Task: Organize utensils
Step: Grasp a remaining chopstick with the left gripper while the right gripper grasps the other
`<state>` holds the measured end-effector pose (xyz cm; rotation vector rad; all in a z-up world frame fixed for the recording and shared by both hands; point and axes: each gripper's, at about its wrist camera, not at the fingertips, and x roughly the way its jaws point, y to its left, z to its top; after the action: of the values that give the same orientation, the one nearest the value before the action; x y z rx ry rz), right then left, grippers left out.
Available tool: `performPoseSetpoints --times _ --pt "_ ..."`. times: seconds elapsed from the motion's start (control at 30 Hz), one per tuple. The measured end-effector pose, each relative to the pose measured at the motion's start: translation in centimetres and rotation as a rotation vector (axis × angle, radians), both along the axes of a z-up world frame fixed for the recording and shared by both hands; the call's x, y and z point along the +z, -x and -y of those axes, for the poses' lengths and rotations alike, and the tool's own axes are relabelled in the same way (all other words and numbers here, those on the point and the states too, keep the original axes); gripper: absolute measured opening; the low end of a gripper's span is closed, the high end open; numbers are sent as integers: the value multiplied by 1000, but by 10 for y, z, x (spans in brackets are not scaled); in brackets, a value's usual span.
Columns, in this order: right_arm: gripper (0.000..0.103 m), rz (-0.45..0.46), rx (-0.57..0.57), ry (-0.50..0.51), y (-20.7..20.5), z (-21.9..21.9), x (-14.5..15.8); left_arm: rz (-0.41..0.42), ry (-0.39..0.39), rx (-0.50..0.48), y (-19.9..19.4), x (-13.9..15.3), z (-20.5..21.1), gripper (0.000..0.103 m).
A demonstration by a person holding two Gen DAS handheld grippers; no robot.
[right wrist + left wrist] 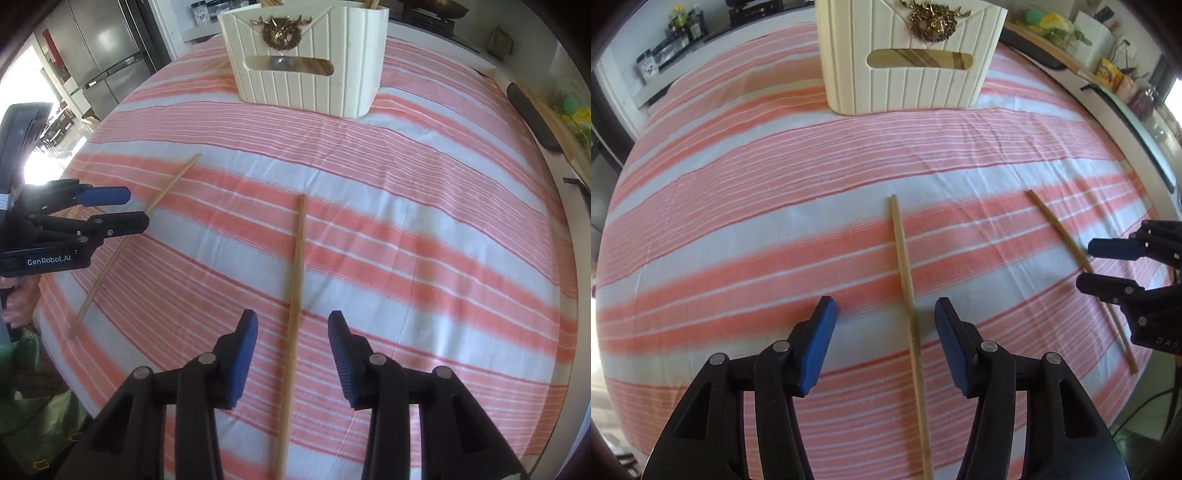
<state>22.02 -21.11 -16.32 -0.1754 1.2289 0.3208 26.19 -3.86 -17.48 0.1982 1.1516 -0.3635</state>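
Two wooden chopsticks lie apart on a pink-and-white striped cloth. In the left wrist view one chopstick runs between the blue pads of my left gripper, which is open and not touching it. The other chopstick lies between the spread pads of my right gripper, also open and clear of it. Each view shows the other gripper at its side edge: the right gripper over its chopstick, the left gripper over its chopstick. A cream ribbed utensil caddy stands at the far end.
The caddy has a handle slot and a gold ornament, and wooden sticks show inside it. A counter with jars and packets runs along the far right. A steel fridge stands beyond the table's left. A hand holds the left gripper's handle.
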Motion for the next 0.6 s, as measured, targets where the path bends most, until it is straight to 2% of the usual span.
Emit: performPoseSetpoints --times 0.03,0.07,0.1,0.13,0.17,0.3,0.47,0.6 --pt "40 0 5 15 -6 -3 -3 9 -15 -5 -2 0 3 45" --pt "40 20 13 30 -10 -7 -4 18 -20 -5 -3 1 4 25" --pt "31 43 24 48 -15 -12 -4 21 -13 -5 -4 1 5 12" --pt "20 60 30 64 -19 -15 -5 19 -2 -1 -5 1 5 5" --pt "7 75 26 71 -24 -16 -4 25 5 7 -5 1 5 5" --pt "7 101 -9 -13 -28 -8 6 73 63 44 4 18 -7 4" --pt "7 268 -35 -132 3 15 71 242 163 82 38 80 -36 4" --pt "7 397 -60 -230 31 34 126 344 264 109 58 123 -57 5"
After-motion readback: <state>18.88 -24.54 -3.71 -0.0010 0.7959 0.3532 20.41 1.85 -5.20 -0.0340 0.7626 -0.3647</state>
